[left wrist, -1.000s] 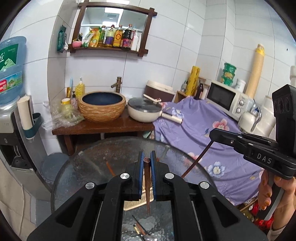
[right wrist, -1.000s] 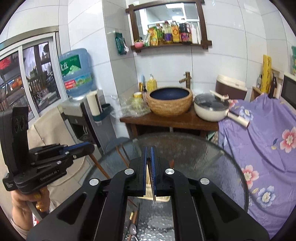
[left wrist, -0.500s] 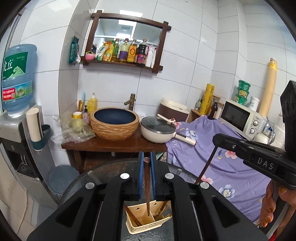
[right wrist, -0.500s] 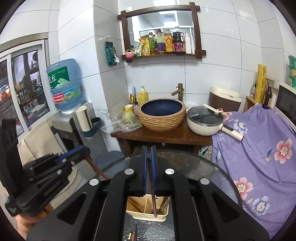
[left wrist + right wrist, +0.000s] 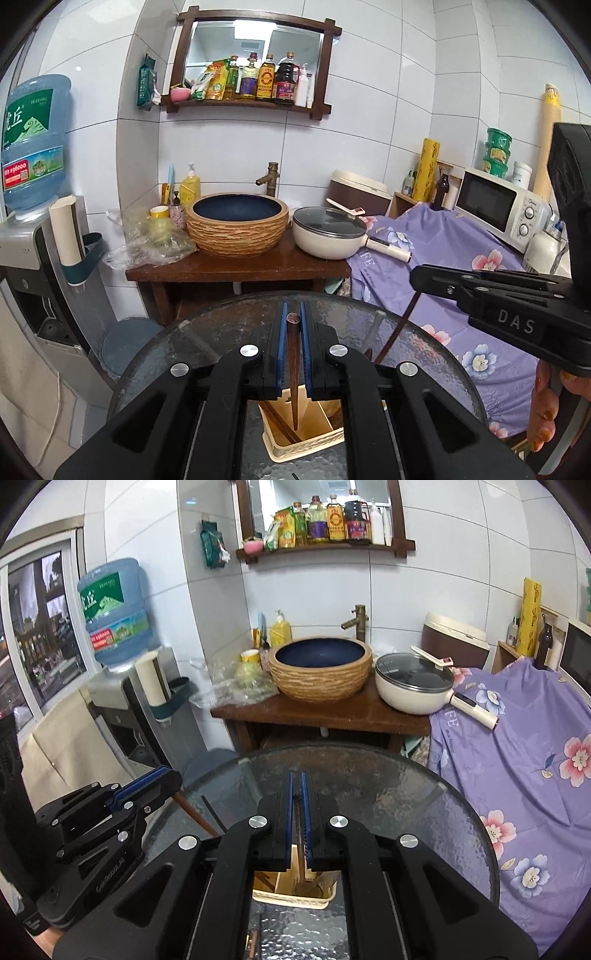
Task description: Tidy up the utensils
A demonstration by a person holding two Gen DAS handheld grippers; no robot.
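Both tongs pinch a chopstick apiece, left tongs and right tongs, over the holder at the surface's 6 o'clock edge.

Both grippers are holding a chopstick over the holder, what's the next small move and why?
Probably lower both a little further, then open. The left chopstick already dips into the holder; the right chopstick hangs above its opening, and both jaws are clamped.

Woven basin on wooden stand, lidded pan, water jug, microwave, floral cloth
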